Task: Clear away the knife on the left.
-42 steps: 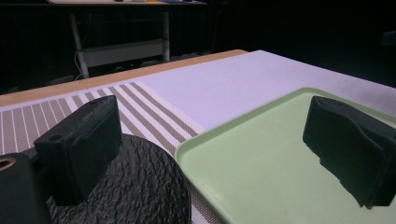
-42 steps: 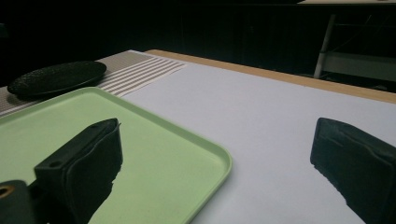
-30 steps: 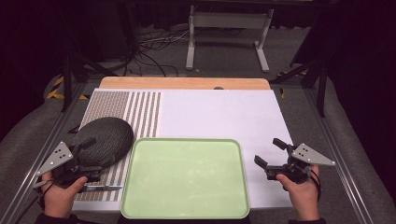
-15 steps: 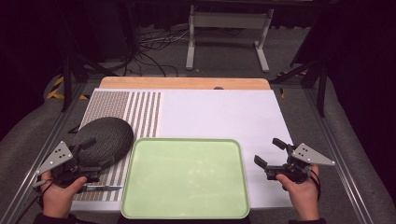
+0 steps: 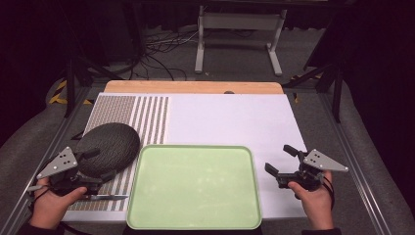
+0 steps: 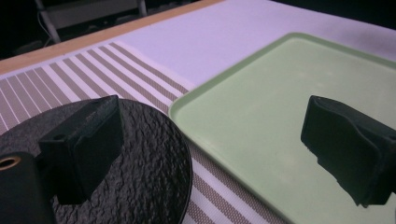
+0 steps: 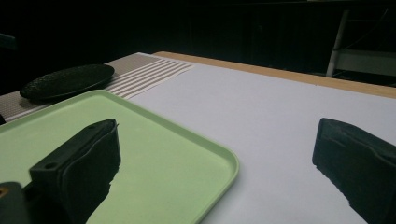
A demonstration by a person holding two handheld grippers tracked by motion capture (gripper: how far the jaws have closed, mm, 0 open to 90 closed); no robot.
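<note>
A pale green tray point(image 5: 195, 186) lies bare at the front middle of the table. Left of it a dark round textured plate point(image 5: 107, 144) rests on a striped mat point(image 5: 142, 115). My left gripper point(image 5: 100, 165) is open at the plate's near edge, holding nothing. In the left gripper view its jaws stand wide over the plate point(image 6: 140, 158) and the tray's corner point(image 6: 280, 93). My right gripper point(image 5: 280, 159) is open just right of the tray, over the white surface. The right gripper view shows the tray point(image 7: 140, 140) and the plate point(image 7: 70, 79) farther off.
A thin grey utensil point(image 5: 105, 197) lies on the mat by my left hand. The white surface point(image 5: 230, 117) stretches behind the tray to a wooden strip point(image 5: 195, 87) at the far edge. Metal rails run down both sides of the table.
</note>
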